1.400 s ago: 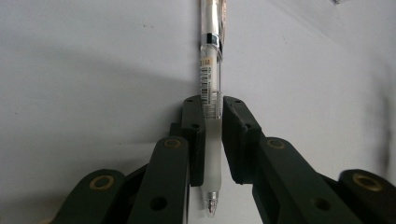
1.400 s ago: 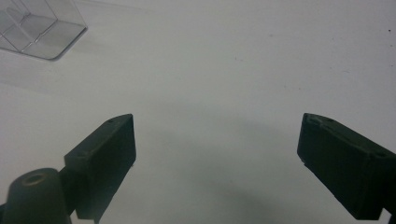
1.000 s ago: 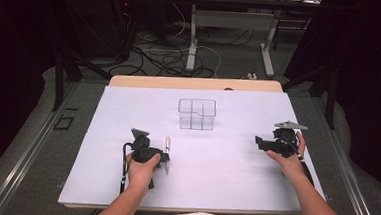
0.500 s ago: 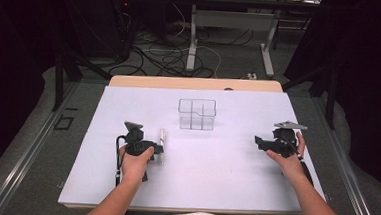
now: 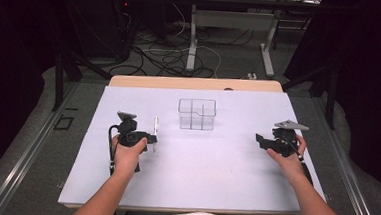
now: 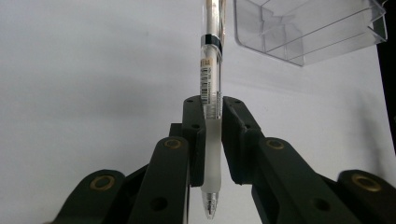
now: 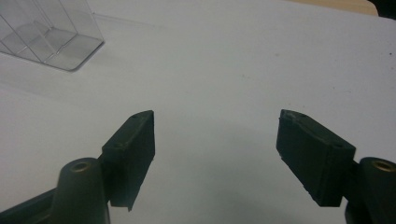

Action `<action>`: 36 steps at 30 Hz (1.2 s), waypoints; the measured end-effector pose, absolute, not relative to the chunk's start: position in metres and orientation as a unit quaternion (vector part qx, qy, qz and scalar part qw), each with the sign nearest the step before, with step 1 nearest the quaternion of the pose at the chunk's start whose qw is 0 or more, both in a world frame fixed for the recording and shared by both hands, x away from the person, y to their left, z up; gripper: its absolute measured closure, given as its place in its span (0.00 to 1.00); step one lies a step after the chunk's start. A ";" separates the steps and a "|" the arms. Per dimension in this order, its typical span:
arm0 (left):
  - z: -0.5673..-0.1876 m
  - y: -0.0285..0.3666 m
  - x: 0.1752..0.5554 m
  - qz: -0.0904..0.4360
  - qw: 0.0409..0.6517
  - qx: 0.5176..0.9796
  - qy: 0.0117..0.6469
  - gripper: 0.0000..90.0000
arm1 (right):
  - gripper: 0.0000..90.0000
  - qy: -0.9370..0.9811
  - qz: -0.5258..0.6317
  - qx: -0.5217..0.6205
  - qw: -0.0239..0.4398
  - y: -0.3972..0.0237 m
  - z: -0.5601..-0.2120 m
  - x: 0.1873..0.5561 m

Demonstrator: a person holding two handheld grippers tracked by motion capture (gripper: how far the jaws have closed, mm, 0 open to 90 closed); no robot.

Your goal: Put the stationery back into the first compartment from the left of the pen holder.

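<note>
The left claw (image 6: 209, 140) pinched a clear plastic pen with a frosted grip (image 6: 211, 84) by that grip, above the white tabletop (image 5: 200, 168). The pen stood upright, left of a clear plastic divided box (image 5: 196, 114). The right claw (image 7: 215, 158) was spread wide, holding nothing, well apart from the box.

Your left hand (image 5: 128, 151) holds the black two-jaw left gripper (image 6: 212, 140) over the left half of the desk, its jaws clamped on the frosted grip of a clear plastic pen (image 6: 211, 88). Your right hand (image 5: 287, 154) holds the black right gripper (image 7: 215, 154) near the desk's right edge, jaws spread wide with nothing between them.
</note>
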State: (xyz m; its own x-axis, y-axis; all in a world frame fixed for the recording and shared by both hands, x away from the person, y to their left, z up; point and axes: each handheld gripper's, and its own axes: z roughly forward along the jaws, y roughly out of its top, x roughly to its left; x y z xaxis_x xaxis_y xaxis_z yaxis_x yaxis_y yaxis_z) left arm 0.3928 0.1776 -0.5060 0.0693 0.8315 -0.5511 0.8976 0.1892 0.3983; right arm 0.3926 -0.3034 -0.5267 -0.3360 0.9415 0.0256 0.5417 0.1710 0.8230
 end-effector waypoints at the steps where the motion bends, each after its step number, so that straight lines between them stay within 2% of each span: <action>1: -0.504 0.178 0.393 -0.046 0.361 0.640 0.676 0.89 | 0.35 0.721 0.388 0.514 0.258 -0.302 -0.525 0.392; 8: -0.488 0.182 0.392 -0.037 0.370 0.675 0.637 0.89 | 0.43 0.741 0.395 0.495 0.222 -0.292 -0.522 0.390; 14: -0.469 0.174 0.383 0.008 0.371 0.732 0.572 0.89 | 0.45 0.761 0.401 0.469 0.201 -0.283 -0.522 0.390; 19: -0.463 0.161 0.376 0.027 0.352 0.780 0.517 0.89 | 0.43 0.764 0.403 0.459 0.208 -0.279 -0.518 0.388; 21: -0.464 0.154 0.374 0.028 0.345 0.794 0.500 0.89 | 0.42 0.768 0.400 0.450 0.219 -0.278 -0.518 0.388; 28: -0.471 0.132 0.373 0.017 0.310 0.846 0.432 0.89 | 0.38 0.775 0.408 0.432 0.215 -0.270 -0.519 0.386; 31: -0.472 0.122 0.374 0.005 0.303 0.856 0.419 0.89 | 0.37 0.779 0.414 0.416 0.217 -0.267 -0.520 0.385; 34: -0.473 0.111 0.375 -0.007 0.300 0.864 0.404 0.89 | 0.37 0.791 0.421 0.398 0.195 -0.262 -0.519 0.385; 36: -0.475 0.103 0.378 -0.013 0.293 0.873 0.389 0.89 | 0.36 0.800 0.422 0.377 0.201 -0.257 -0.517 0.384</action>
State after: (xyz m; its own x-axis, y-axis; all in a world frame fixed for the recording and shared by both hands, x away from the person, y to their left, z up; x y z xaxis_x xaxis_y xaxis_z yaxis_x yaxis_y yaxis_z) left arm 0.3776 0.1035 -0.4747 0.6963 0.6722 -0.2517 0.6877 -0.5244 0.5021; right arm 0.3836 -0.2568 -0.5171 -0.6353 0.7722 -0.0031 0.4329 0.3595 0.8266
